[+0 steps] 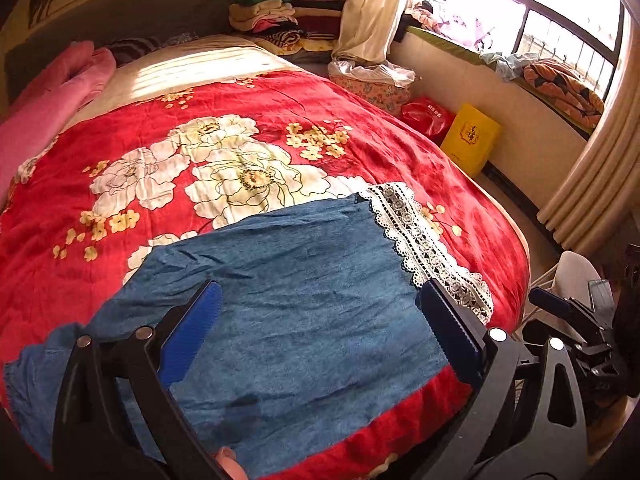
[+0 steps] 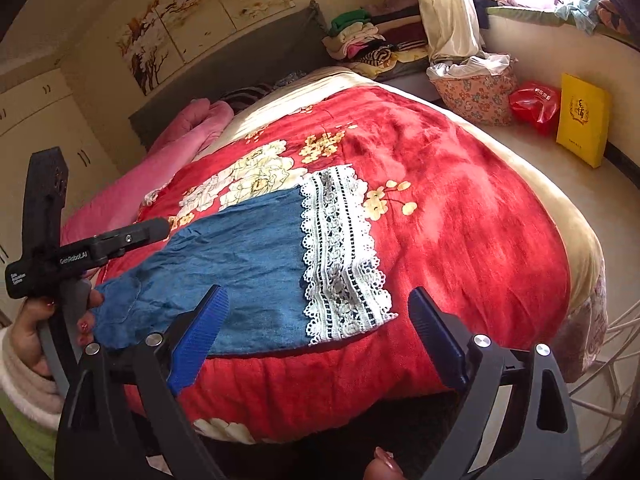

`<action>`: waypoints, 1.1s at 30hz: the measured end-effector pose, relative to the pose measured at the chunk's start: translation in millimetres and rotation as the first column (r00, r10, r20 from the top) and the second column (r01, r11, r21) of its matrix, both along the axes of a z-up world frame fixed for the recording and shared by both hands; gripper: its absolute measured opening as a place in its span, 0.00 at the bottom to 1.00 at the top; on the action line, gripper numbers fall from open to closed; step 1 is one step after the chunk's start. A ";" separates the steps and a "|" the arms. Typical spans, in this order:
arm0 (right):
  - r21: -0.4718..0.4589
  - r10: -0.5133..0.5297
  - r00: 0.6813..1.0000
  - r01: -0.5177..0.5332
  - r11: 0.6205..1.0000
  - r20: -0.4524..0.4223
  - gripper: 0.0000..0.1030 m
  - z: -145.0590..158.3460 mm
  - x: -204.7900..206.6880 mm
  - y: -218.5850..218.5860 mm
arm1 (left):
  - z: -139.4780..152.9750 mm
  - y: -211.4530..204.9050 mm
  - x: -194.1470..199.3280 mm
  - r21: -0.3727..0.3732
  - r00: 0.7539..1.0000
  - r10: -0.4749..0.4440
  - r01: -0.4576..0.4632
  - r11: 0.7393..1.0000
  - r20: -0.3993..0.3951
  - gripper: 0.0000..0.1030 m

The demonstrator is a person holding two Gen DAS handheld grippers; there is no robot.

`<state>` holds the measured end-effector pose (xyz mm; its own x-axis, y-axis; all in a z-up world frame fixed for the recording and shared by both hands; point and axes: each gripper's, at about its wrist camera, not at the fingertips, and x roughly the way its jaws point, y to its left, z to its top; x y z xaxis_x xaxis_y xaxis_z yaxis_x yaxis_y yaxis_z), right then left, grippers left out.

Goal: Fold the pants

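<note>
One pants (image 1: 304, 300), one blanket (image 1: 360, 120), two bags (image 2: 536, 100), perhaps more.

Sunlit window (image 1: 532, 12), red floral blanket (image 1: 248, 120), beige wall (image 2: 552, 60).

The pants (image 1: 312, 300) are soft matt denim cloth with a white lace hem (image 2: 344, 256). The blanket (image 1: 360, 120) looks plush; the fingers (image 1: 192, 332) are ribbed blue plastic.

The waistband end of the pants (image 1: 36, 376) is hidden behind the left gripper (image 1: 320, 320); text on the yellow bag (image 2: 582, 118) is unreadable.
</note>
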<state>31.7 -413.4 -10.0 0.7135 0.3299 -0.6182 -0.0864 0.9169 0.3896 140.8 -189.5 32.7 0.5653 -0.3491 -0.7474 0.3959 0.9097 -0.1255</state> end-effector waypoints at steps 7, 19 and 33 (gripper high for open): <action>0.014 -0.004 0.999 0.005 1.000 -0.039 0.88 -17.7 10.8 4.3 | -17.3 -32.4 35.2 0.052 0.994 -0.105 0.106 0.993 -0.030 0.90; 0.070 0.029 0.993 -0.021 0.997 -0.112 0.73 -47.8 35.3 12.6 | -45.6 -93.0 101.0 0.107 0.960 -0.256 0.268 0.957 -0.113 0.90; 0.175 0.019 0.993 0.003 0.984 -0.120 0.51 -64.7 43.9 4.1 | -74.8 -118.0 123.6 0.026 0.901 -0.385 0.397 0.917 -0.199 0.71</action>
<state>75.6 -409.3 -74.7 0.6339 0.4460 -0.6318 -0.0361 0.8331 0.5519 264.4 -307.5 -42.1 0.2418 -0.4609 -0.8539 0.6965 0.6952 -0.1780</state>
